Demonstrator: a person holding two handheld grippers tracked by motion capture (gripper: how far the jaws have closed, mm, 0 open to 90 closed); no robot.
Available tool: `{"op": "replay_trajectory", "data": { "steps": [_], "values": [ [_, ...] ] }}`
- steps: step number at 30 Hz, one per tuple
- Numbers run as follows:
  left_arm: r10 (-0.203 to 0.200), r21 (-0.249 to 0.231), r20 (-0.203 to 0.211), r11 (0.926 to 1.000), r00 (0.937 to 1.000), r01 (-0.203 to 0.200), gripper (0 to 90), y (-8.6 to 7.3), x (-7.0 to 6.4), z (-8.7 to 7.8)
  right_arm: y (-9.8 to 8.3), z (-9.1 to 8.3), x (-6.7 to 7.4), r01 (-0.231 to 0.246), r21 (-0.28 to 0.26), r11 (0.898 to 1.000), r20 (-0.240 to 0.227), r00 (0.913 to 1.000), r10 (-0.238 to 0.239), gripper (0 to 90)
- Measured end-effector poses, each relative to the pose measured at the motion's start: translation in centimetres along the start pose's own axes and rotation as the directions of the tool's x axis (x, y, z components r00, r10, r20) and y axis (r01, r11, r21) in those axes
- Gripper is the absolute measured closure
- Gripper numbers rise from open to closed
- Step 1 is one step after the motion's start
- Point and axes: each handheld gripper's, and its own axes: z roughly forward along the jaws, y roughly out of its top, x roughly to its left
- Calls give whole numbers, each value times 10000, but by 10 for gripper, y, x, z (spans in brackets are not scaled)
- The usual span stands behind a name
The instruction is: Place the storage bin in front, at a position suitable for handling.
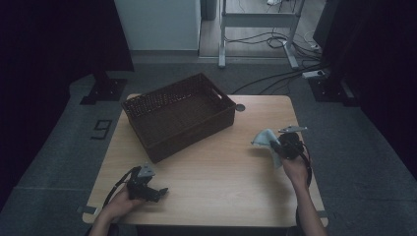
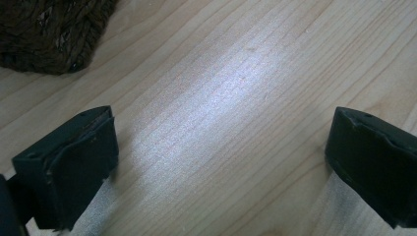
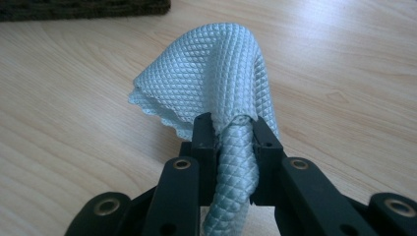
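Observation:
A pale blue quilted cloth (image 3: 216,73) is pinched between the jaws of my right gripper (image 3: 231,129), bunched into a roll there and fanning out above them. In the high view the cloth (image 1: 265,139) hangs off the right gripper (image 1: 275,146) over the right side of the wooden table (image 1: 221,182). My left gripper (image 1: 162,191) lies low near the front left of the table, pointing right. Its jaws stand wide apart over bare wood in the left gripper view, with nothing between them (image 2: 221,147).
A dark brown woven basket (image 1: 147,101) sits at the back left of the table, turned at an angle and holding nothing I can see. Its corner (image 2: 49,34) lies beyond my left gripper. Dark curtains, floor cables and a metal frame stand behind the table.

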Motion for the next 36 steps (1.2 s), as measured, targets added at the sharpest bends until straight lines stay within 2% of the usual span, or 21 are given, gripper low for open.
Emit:
{"op": "replay_trajectory", "data": {
  "steps": [6,17,26,27,30,34,36],
  "values": [
    [-4,0,-2,10000,10000,4,0,0,0,0,3,-17,2,103,-372,9993,-57,9999,-105,759],
    [7,14,-2,10000,10000,-7,0,0,0,0,7,-36,19,583,-650,9962,-231,9979,-599,755],
    [-24,27,-18,10000,10000,24,0,0,0,0,-17,-55,24,600,-440,9972,-589,9963,-625,753],
    [-29,26,-18,10000,10000,29,0,0,0,0,-24,-61,26,579,-455,9973,-706,9956,-611,753],
    [-31,25,-22,10000,10000,31,0,0,0,0,-28,-68,28,613,-498,9969,-753,9950,-650,753],
    [-35,19,-23,10000,10000,35,0,0,-1,0,-40,-86,33,806,-535,9953,-843,9928,-849,753],
    [-34,19,-23,10000,10000,34,0,0,-1,0,-42,-88,34,817,-537,9952,-828,9929,-859,752]
  ]
}}
